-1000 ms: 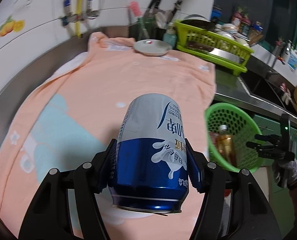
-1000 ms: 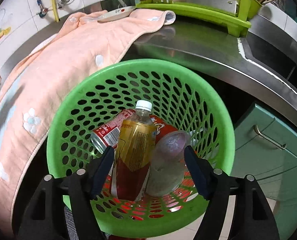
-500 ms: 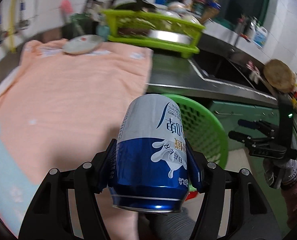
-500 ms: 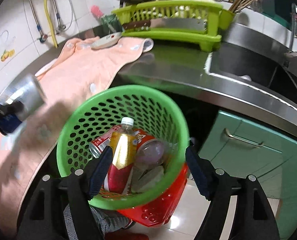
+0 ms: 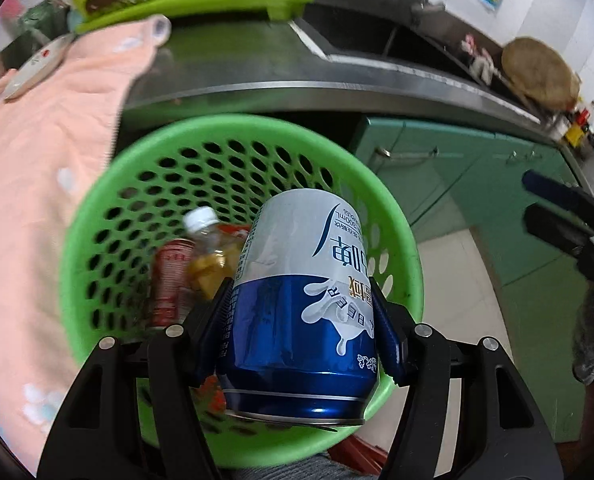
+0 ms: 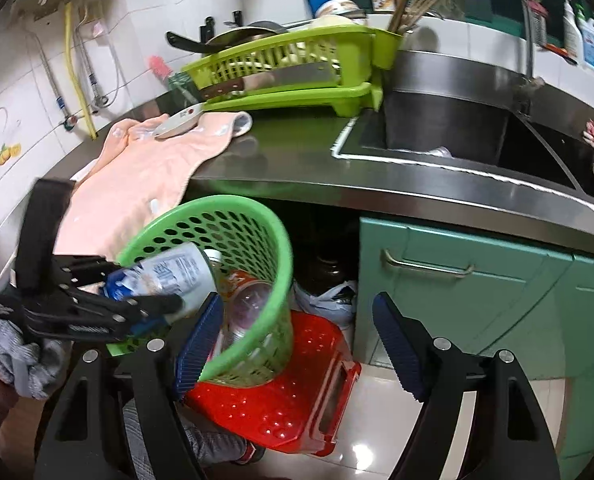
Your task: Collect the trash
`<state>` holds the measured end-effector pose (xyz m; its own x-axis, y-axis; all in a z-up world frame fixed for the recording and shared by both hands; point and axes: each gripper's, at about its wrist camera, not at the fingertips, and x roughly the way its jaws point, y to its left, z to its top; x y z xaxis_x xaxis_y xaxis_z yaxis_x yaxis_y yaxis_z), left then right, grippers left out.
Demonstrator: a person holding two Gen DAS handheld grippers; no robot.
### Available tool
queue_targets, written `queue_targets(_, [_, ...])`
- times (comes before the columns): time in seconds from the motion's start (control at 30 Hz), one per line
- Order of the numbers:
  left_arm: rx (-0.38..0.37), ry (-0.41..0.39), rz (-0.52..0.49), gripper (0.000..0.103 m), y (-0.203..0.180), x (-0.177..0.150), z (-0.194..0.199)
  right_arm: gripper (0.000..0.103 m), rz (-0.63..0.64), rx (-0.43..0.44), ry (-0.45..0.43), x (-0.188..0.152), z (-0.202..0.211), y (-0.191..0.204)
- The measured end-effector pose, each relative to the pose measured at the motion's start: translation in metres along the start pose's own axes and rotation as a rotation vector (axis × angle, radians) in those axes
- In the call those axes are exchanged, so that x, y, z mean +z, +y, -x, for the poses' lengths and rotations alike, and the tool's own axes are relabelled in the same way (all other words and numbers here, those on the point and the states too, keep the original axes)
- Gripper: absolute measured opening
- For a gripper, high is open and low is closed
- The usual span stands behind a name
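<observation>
A second earlier the left gripper point(image 5: 303, 320) held the can point(image 5: 301, 300) over the pink towel point(image 5: 37, 168) on the counter, with the basket point(image 5: 97, 208) off to the right. By this moment it had swung across, and the can hung directly above the basket's open mouth. That suggested the carry was nearly over and only the drop remained. The right gripper point(image 6: 297, 344) had meanwhile pulled back from over the basket; it sat farther off, in front of the green cabinet point(image 6: 477, 292), leaving the opening free for the left.

The left jaws were clamped on the can's lower blue half, one pad on each side. The right jaws stood wide apart and held nothing.

The can was a beer can, silver on the far half and deep blue on the near half, with white splash artwork and printed characters that read upside down from the left wrist camera. Its near rim looked slightly dented. From the right wrist camera it lay tilted, its silver end poking over the basket's rim.

The basket was bright green perforated plastic, resting on a red stool point(image 6: 281, 408) beside the counter. Inside lay a red can point(image 5: 173, 276), a bottle point(image 5: 209, 248) of amber drink with a white cap, and a clear cup point(image 6: 249, 304).
</observation>
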<state>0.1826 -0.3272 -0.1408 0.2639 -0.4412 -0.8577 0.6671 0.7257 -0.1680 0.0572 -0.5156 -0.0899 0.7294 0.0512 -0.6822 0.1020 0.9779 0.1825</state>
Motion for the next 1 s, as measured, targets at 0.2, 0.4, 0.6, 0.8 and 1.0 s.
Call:
queue_targets(0.2, [-0.002, 0.055, -0.005, 0.062, -0.010, 0.002, -0.028, 0.074, -0.021, 0.001, -0.009, -0.006, 0.004, -0.012])
queue_targets(0.4, [0.003, 0.095, 0.006, 0.063, -0.010, 0.000, -0.047, 0.074, -0.029, 0.008, -0.005, -0.011, 0.003, -0.012])
queue_targets(0.6, [0.009, 0.125, 0.017, 0.063, -0.008, -0.002, -0.063, 0.074, -0.029, 0.017, 0.006, -0.014, -0.001, -0.009])
queue_targets(0.8, [-0.008, 0.131, 0.032, 0.064, -0.011, -0.001, -0.075, 0.074, -0.042, 0.028, 0.001, -0.016, 0.001, -0.005])
queue_targets(1.0, [-0.024, 0.114, 0.030, 0.073, -0.014, -0.002, -0.073, 0.074, -0.037, 0.024, -0.004, -0.017, 0.006, 0.000])
